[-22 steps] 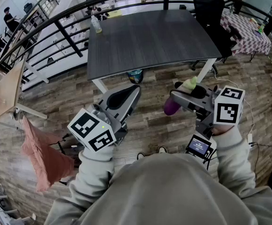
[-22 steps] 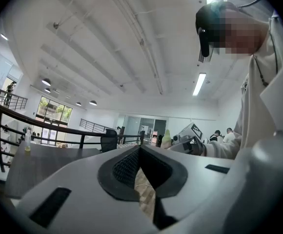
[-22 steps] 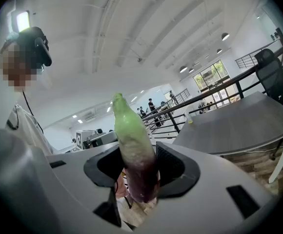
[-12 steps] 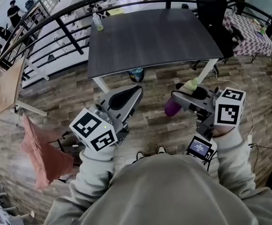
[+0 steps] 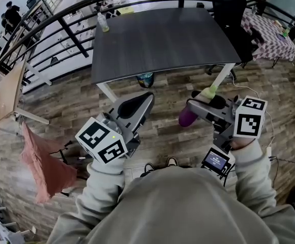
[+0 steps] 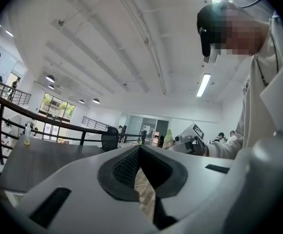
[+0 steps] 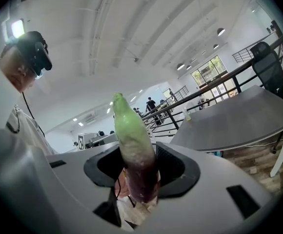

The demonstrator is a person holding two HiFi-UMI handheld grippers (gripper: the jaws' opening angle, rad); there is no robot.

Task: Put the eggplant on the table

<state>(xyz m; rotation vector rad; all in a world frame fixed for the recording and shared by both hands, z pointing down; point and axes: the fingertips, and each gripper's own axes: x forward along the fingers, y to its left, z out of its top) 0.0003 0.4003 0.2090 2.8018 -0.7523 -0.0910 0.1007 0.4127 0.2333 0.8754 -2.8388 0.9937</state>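
1. The right gripper (image 7: 139, 165) is clamped on the eggplant (image 7: 131, 130). Its two pads press the purple lower half from either side, the green stem end stands up above the jaws, and the rounded purple end hangs below them.
2. The left gripper (image 6: 140, 155) carries nothing. Its jaw tips meet, and only floor shows through the slit behind them.
3. Little has changed over the last second. Both grippers stay in front of the person's chest, the grip looks the same, and the near edge of the table (image 5: 163, 39) has drifted only slightly in the head view. I judge that the carry is still under way and the setting-down has not begun.
4. The eggplant hangs over the wooden floor (image 5: 163, 133), short of the table's near edge and toward its near right corner, beside the white leg (image 5: 219, 78). The top along that edge is bare, so the move ahead is a reach forward and over the edge.
5. A clear bottle (image 5: 103, 23) stands at the table's far left corner, and its lower part looks yellowish, probably liquid. A bluish tub (image 5: 145, 80) sits under the near edge, and what it holds cannot be told.
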